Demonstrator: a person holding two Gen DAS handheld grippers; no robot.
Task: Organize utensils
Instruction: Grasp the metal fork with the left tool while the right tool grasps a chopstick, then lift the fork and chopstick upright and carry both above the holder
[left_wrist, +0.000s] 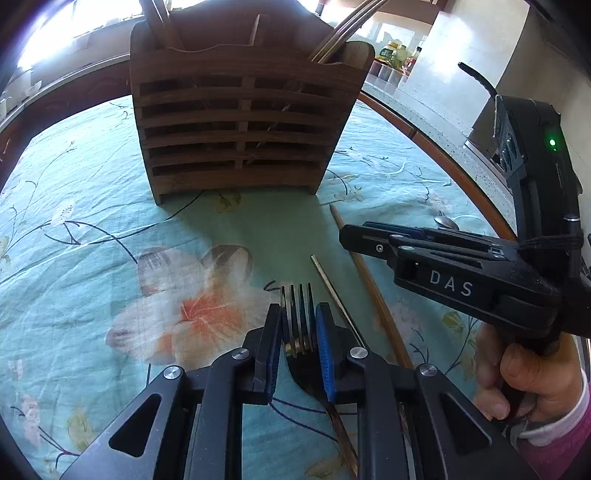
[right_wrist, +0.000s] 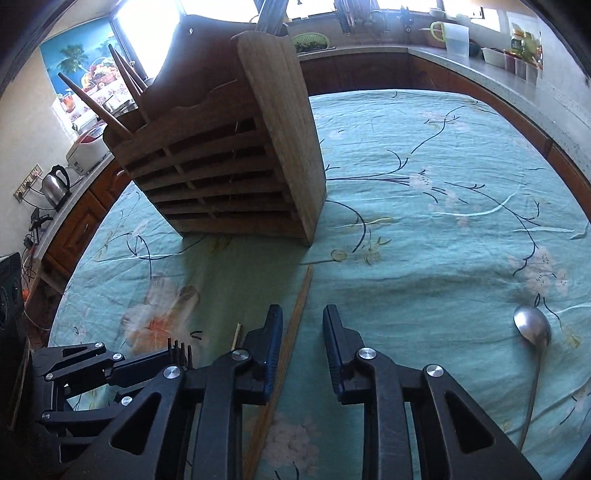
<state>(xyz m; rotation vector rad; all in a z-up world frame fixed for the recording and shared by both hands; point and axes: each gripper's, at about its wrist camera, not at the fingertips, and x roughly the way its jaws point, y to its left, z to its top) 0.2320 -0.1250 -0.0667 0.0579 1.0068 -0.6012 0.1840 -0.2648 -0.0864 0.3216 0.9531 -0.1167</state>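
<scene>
Below the left gripper (left_wrist: 298, 347), a metal fork (left_wrist: 300, 325) lies on a teal flowered tablecloth (left_wrist: 92, 206), its prongs squeezed between the blue pads, so the left gripper is clamped on it. The right gripper (right_wrist: 302, 350) has its jaws fairly narrow around a wooden chopstick (right_wrist: 291, 339) lying on the cloth; a clear gap shows on the right side, so it does not yet grip. A thin metal chopstick (left_wrist: 334, 291) lies between the two tools. A slatted wooden holder (left_wrist: 236, 122) stands beyond, well apart, and a spoon (right_wrist: 532, 328) rests off to the right. The fork, pinched only near its prongs, could swing or slip when lifted. The wooden chopstick could roll away if one pad touches first.
</scene>
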